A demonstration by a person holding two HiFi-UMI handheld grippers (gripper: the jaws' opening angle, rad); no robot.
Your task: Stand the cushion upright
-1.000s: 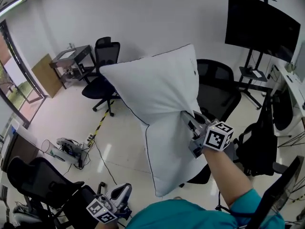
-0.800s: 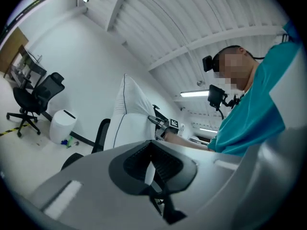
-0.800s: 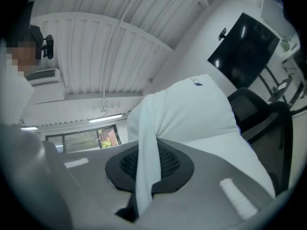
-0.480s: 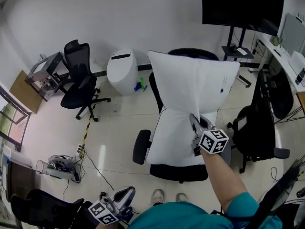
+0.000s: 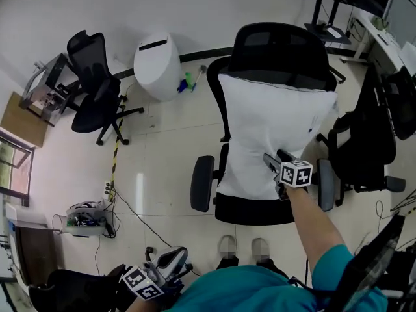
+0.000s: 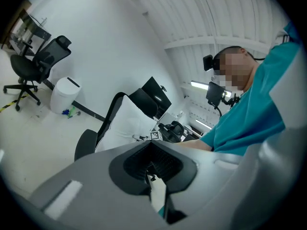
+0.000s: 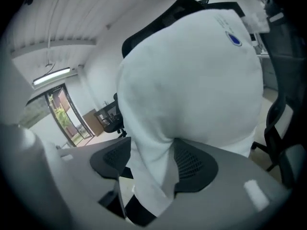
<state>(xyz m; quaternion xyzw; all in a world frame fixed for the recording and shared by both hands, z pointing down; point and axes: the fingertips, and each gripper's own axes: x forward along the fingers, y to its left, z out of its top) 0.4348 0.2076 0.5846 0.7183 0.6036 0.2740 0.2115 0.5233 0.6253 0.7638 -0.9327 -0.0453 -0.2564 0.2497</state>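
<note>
Cushion [image 5: 273, 129] stands upright against our chair [image 5: 279, 44] at three o'clock. Our right gripper [image 5: 276, 163] has just been opening its jaws, cushion edge between them. Our left gripper [image 5: 170, 264], at seven o'clock, is closed and empty.

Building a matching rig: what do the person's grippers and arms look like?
The left gripper and right gripper are grey, with dark mesh pads and a white cube of black square markers. Teal sleeve. The right gripper's jaws have just been opening, white cushion between them.

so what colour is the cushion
White soft cushion with thin dark edge piping; clearest in head view.
</note>
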